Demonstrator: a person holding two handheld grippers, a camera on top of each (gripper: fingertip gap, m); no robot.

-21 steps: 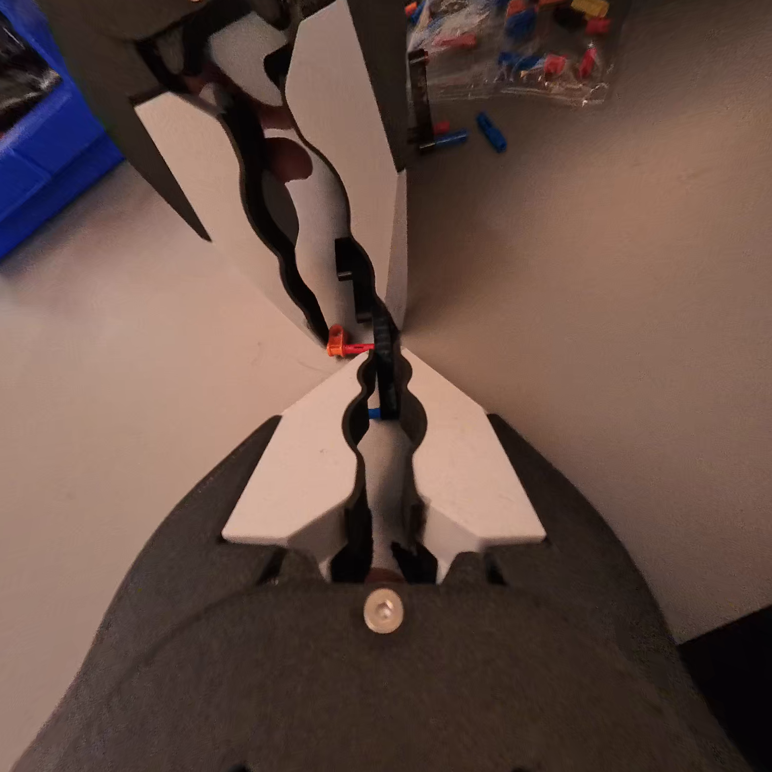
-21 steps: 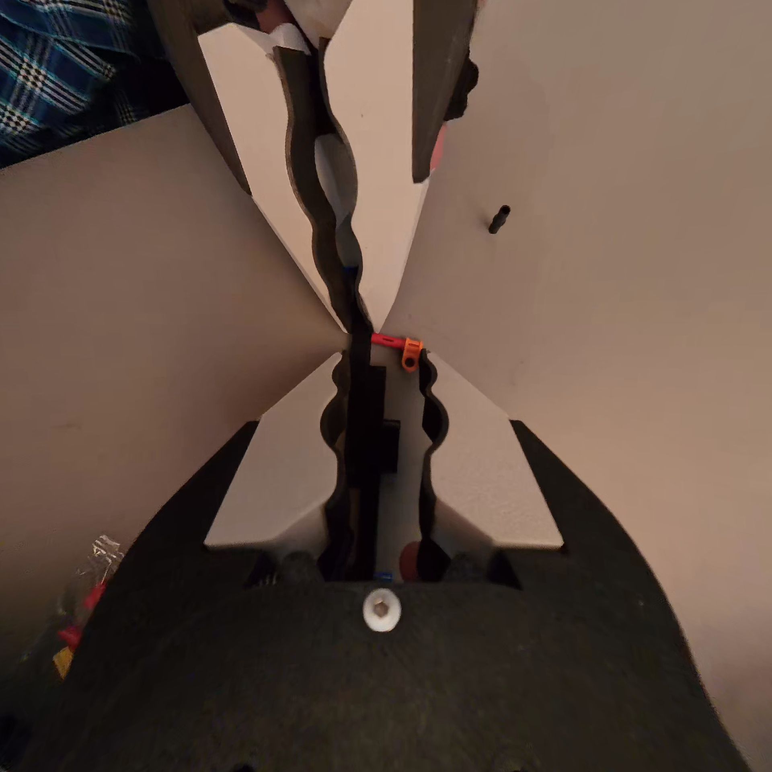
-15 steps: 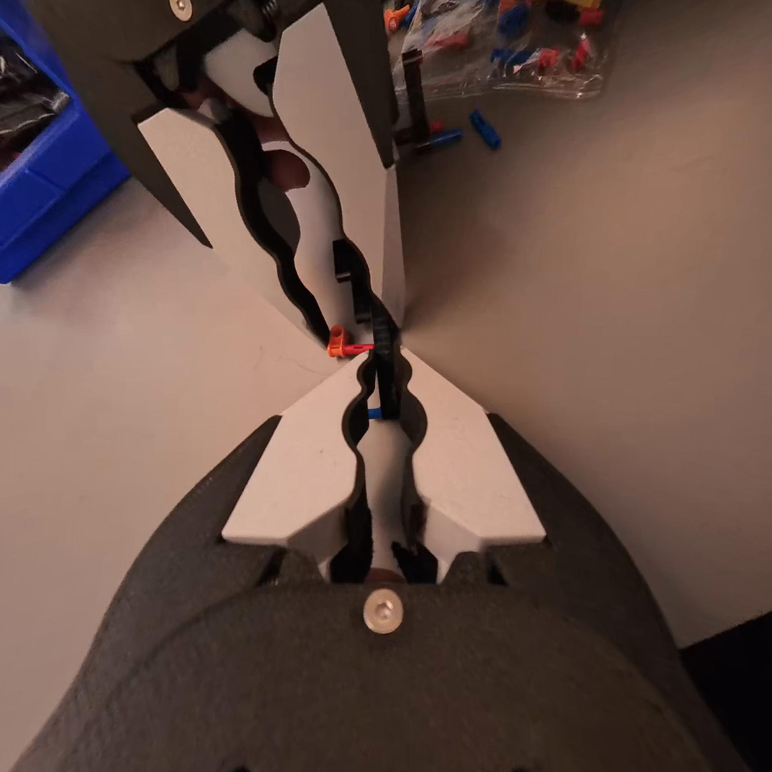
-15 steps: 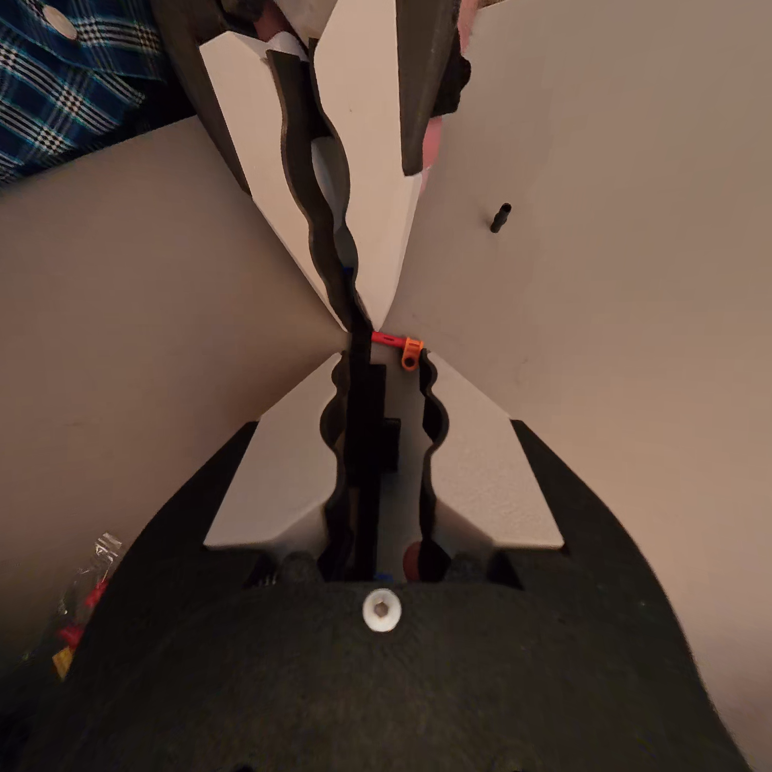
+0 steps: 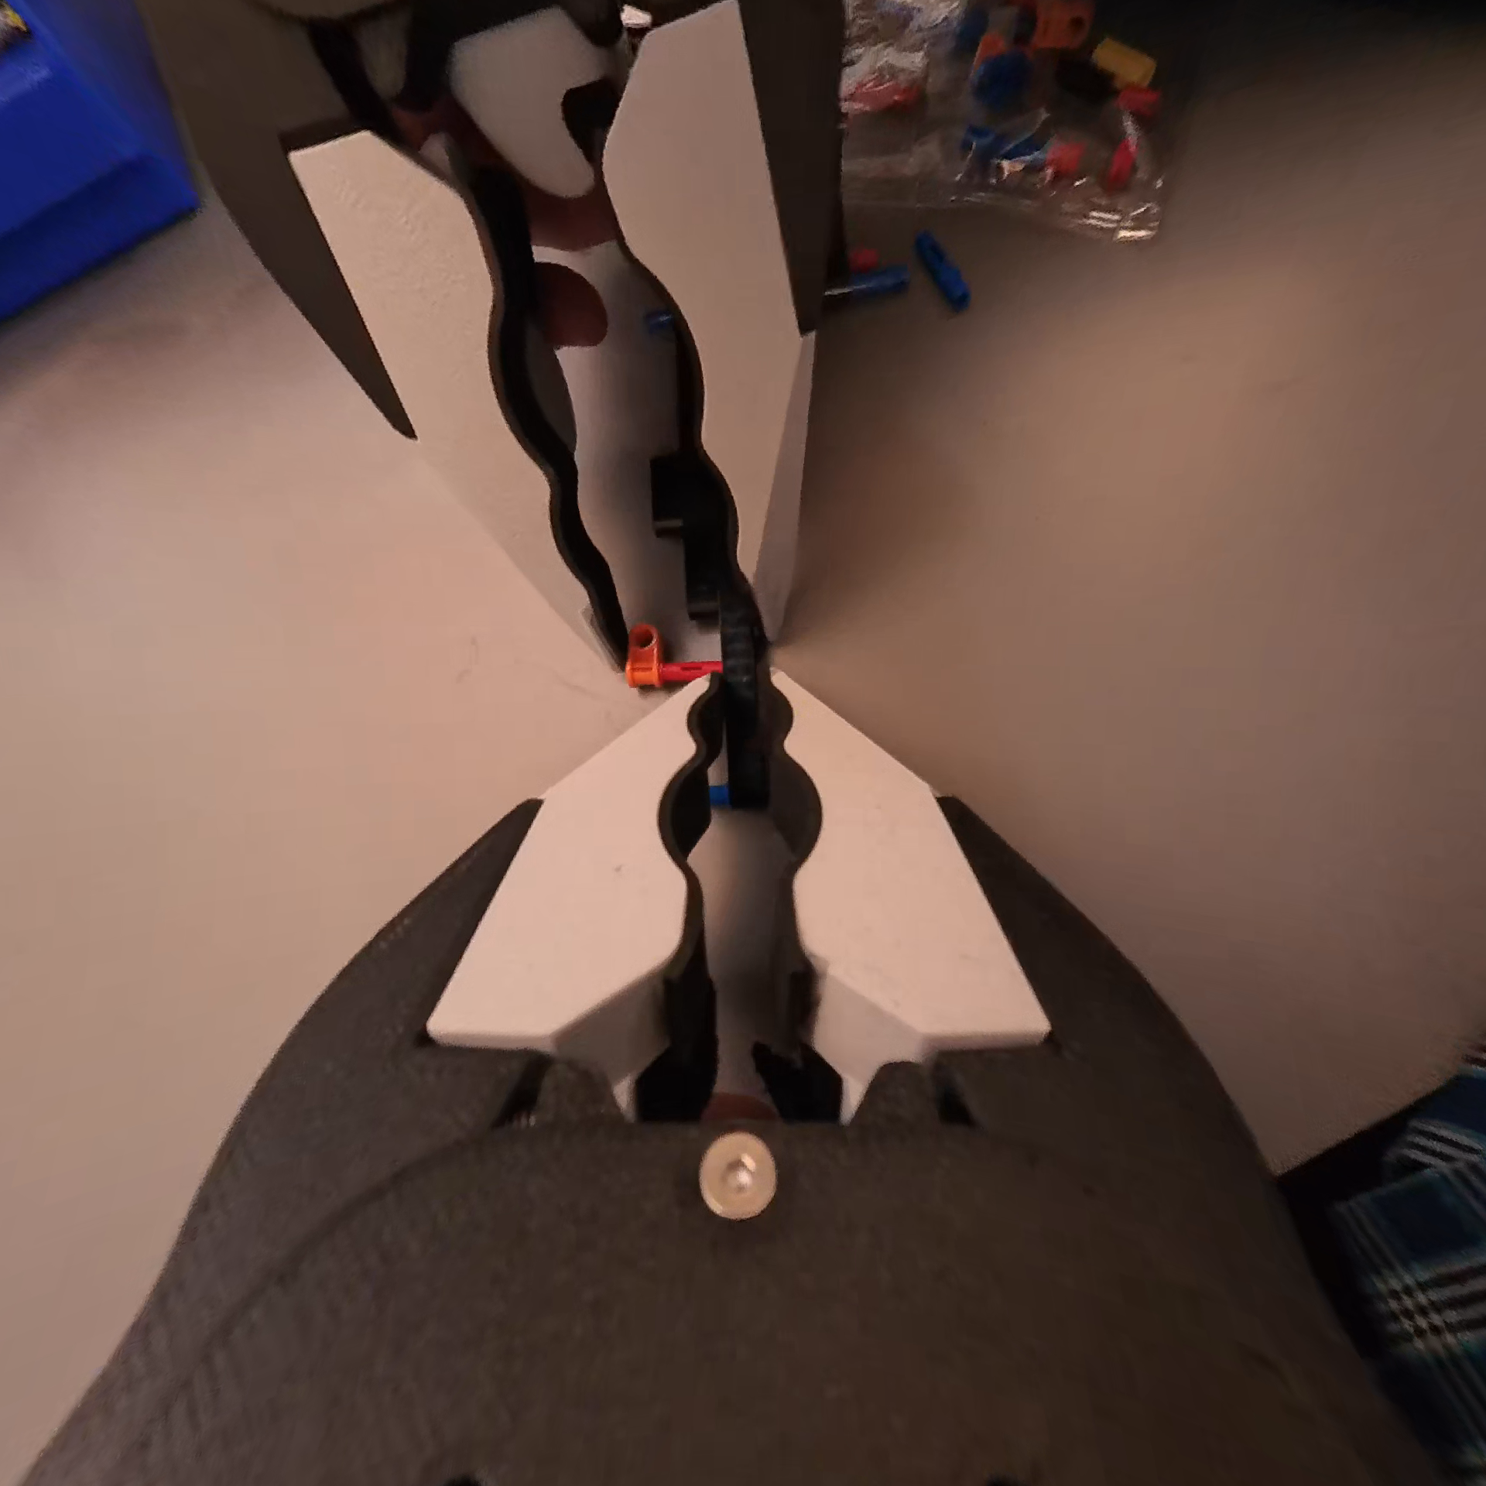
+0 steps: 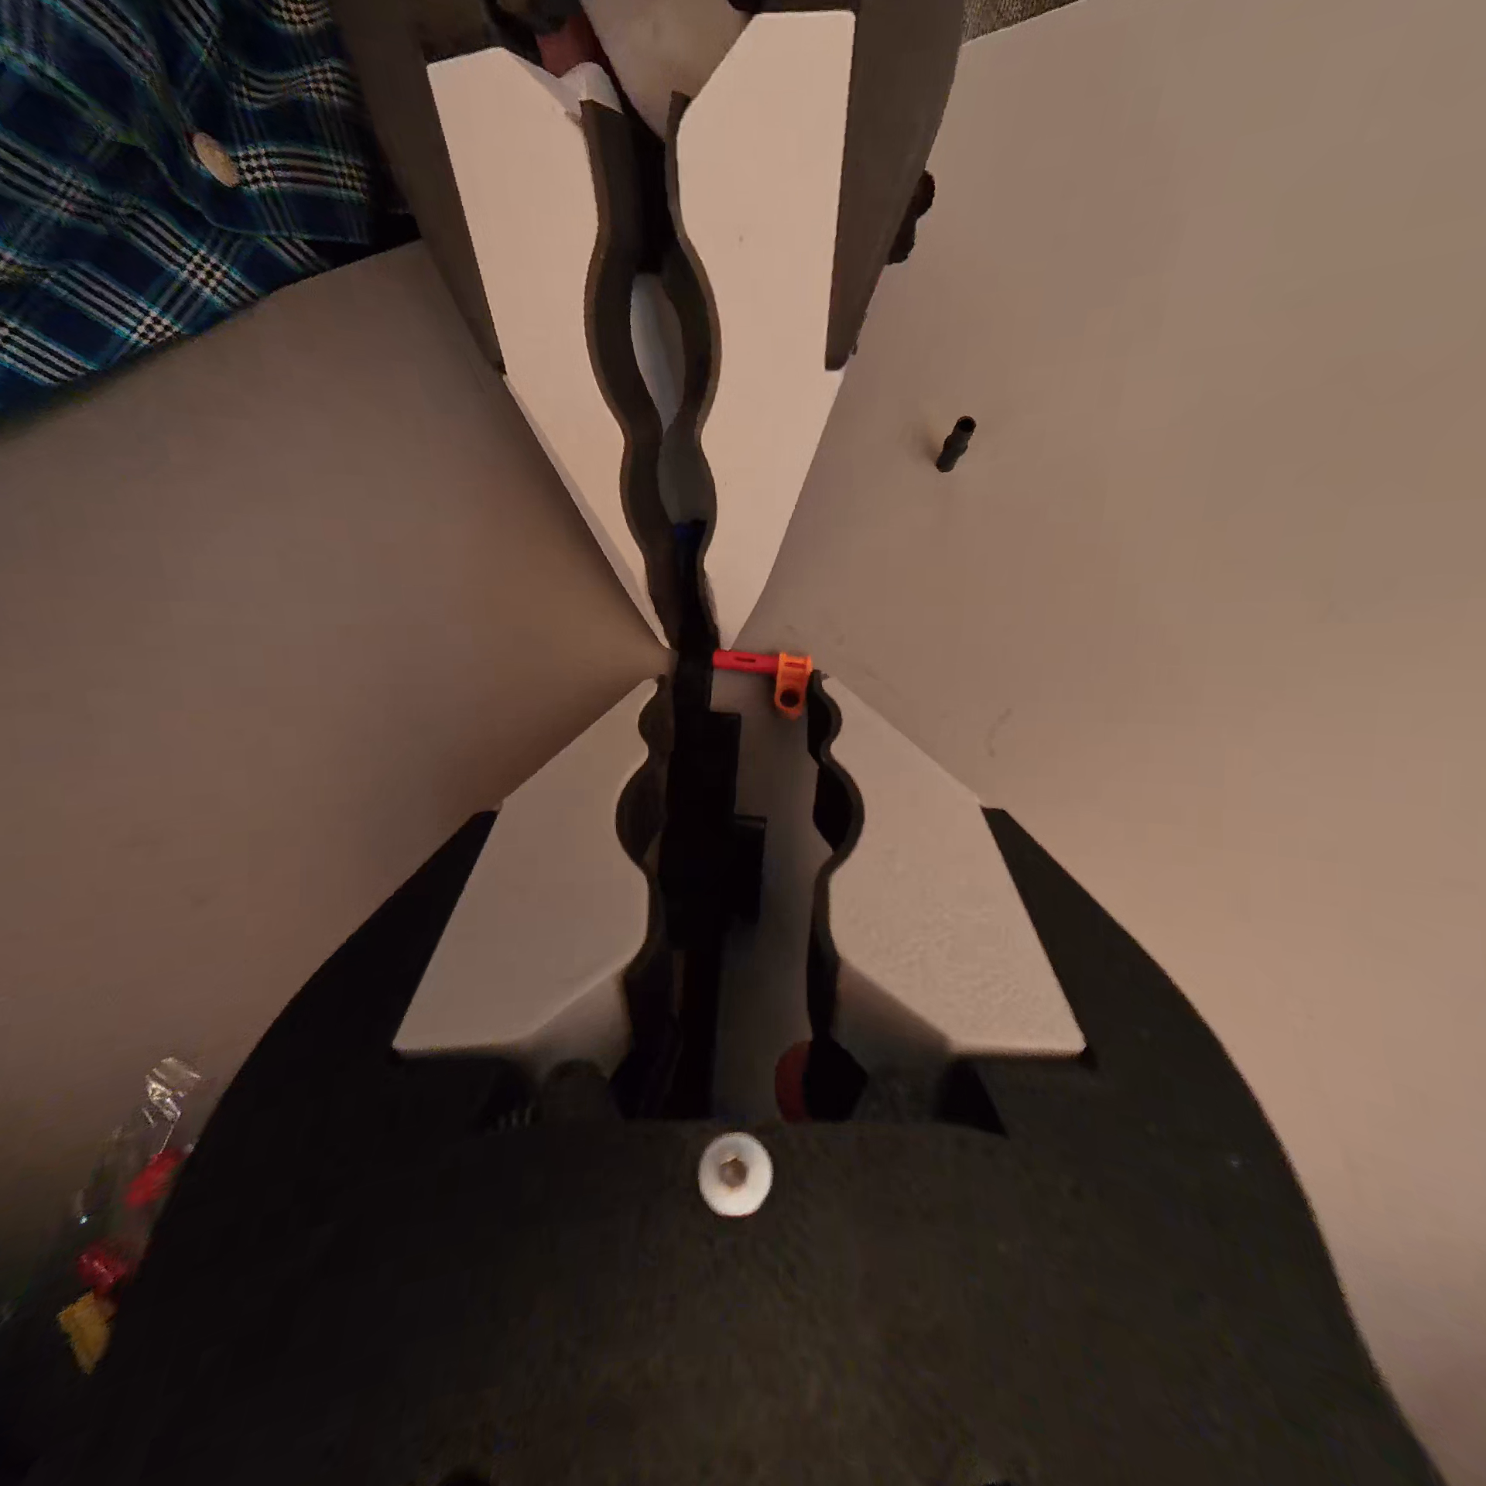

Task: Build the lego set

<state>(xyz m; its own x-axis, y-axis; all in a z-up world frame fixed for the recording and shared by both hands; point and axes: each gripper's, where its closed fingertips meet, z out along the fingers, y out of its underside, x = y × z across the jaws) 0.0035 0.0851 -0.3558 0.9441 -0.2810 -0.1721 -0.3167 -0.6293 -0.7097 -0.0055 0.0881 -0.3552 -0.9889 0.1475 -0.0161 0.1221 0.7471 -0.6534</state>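
My left gripper point(image 5: 744, 687) is shut on one end of a black lego beam point(image 5: 746, 724), which has a blue pin point(image 5: 720, 796) in its side. My right gripper point(image 6: 736, 687) faces it tip to tip. Its jaws close over the beam's other part point(image 6: 695, 804) on one side and an orange connector point(image 6: 792, 683) on the other. A red axle point(image 6: 744, 661) joins the connector to the beam. In the left wrist view the right gripper point(image 5: 687, 635) comes in from the top, with the axle point(image 5: 690, 669) and connector point(image 5: 643, 658) at its tips. All is held above the table.
A clear bag of coloured lego pieces point(image 5: 1005, 121) lies at the far right, with loose blue pieces point(image 5: 941, 259) beside it. A blue bin point(image 5: 72, 161) stands at the far left. A small black pin point(image 6: 954, 442) lies on the pale table point(image 5: 1126, 563). A person's plaid shirt point(image 6: 121, 201) is at the table edge. My left and right fingertips are right by each other.
Both grippers have shifted together and now line up straighter with each other. Their hold on the beam, axle and connector looks unchanged.
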